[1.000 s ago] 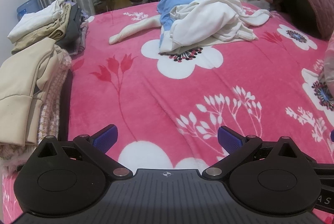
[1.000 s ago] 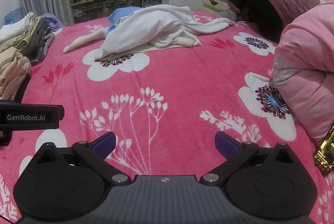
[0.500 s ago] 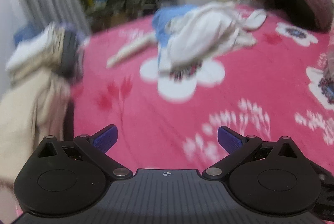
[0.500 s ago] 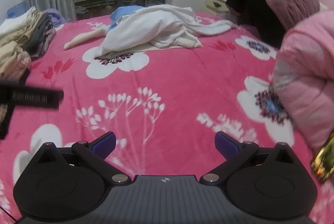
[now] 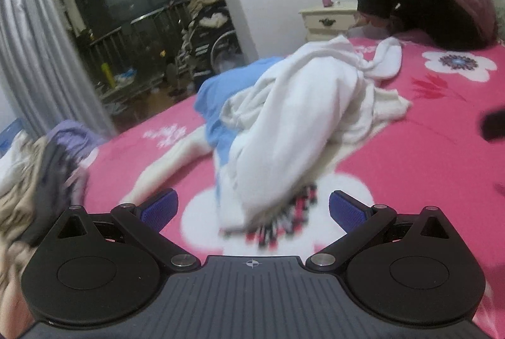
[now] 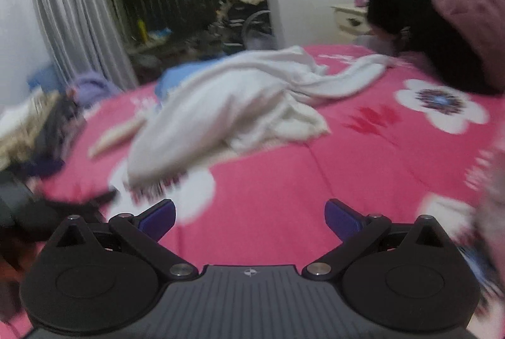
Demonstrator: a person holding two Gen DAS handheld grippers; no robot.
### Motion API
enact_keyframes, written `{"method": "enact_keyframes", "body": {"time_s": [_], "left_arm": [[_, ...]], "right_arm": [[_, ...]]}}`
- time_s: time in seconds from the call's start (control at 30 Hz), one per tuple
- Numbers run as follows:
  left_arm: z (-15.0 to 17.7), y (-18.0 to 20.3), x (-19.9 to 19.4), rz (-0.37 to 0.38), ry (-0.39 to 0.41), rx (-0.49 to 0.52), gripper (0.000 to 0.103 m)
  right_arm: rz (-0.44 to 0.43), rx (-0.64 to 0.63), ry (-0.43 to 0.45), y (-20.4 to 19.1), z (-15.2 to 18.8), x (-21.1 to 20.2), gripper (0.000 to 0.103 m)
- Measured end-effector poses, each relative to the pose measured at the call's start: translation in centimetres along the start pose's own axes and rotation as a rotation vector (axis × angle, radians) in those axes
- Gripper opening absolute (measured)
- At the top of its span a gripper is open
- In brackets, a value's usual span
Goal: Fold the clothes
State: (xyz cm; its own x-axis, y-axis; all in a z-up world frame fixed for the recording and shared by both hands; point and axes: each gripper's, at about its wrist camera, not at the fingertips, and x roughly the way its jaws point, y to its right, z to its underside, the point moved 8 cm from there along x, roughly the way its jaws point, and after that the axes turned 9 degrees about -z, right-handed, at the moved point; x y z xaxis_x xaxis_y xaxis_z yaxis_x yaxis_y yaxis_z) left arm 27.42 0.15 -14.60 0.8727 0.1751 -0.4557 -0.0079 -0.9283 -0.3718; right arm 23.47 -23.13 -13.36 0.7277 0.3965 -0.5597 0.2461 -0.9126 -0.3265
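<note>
Left tool (image 5: 252,209) wide open, empty, just before white garment (image 5: 303,118) heaped over blue cloth (image 5: 217,108) on pink bed (image 5: 410,162).

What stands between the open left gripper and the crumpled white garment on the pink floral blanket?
Nothing visible: only bare pink floral blanket lies between the left gripper and the crumpled white garment, straight ahead.

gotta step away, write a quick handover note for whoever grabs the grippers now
Left gripper: open, empty, aimed at the near end of the white garment.
Right gripper: open, empty, over bare pink blanket.
The white garment lies crumpled on a blue garment, mid-bed.
Done: folded stack at the bed's left edge.
Left: fold the white and blue garments. Both views are blurred.
</note>
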Motion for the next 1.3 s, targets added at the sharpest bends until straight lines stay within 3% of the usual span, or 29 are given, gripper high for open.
{"method": "enact_keyframes", "body": {"time_s": [0.17,0.4,0.5,0.57,0.6,0.67,0.77,0.8,0.87,0.97,1.07,1.3], "left_arm": [[-0.8,0.8,3.4,0.014,0.035,-0.013,0.101],[-0.8,1.4,6.9,0.038,0.049,-0.044,0.094],[-0.7,1.6,8.4,0.049,0.055,-0.057,0.08],[-0.7,1.8,9.4,0.056,0.059,-0.066,0.06],[-0.7,1.9,9.9,0.059,0.061,-0.071,0.057],[-0.6,2.0,10.6,0.067,0.063,-0.083,0.045],[-0.5,1.7,8.7,0.092,0.052,-0.127,0.027],[-0.5,1.7,8.3,0.1,0.051,-0.137,0.024],[-0.8,1.7,7.1,0.133,0.052,-0.153,0.018],[-1.1,1.5,4.6,0.188,0.048,-0.173,0.015],[-1.1,1.4,0.6,0.255,0.06,-0.166,0.012],[-0.4,1.5,-11.2,0.408,0.137,-0.104,0.008]], "right_arm": [[-0.049,0.0,0.028,0.9,-5.9,7.0,0.09],[-0.089,0.038,0.033,1.1,-12.2,16.6,0.089],[-0.06,0.039,-0.032,1.4,-12.2,20.9,0.091],[-0.03,0.063,-0.081,2.1,-11.2,23.0,0.093],[-0.029,0.08,-0.085,2.2,-10.9,23.3,0.093],[-0.037,0.1,-0.083,2.2,-10.8,23.0,0.088],[-0.034,0.107,-0.083,1.7,-10.4,21.8,0.066],[-0.021,0.11,-0.073,1.5,-10.5,21.3,0.06],[-0.003,0.112,-0.052,1.3,-10.4,20.3,0.033],[0.012,0.114,-0.021,1.2,-10.5,19.0,0.016],[-0.023,0.158,0.003,1.3,-10.3,16.9,0.007],[-0.118,0.155,0.103,-0.4,-8.7,6.8,0.005]]}}
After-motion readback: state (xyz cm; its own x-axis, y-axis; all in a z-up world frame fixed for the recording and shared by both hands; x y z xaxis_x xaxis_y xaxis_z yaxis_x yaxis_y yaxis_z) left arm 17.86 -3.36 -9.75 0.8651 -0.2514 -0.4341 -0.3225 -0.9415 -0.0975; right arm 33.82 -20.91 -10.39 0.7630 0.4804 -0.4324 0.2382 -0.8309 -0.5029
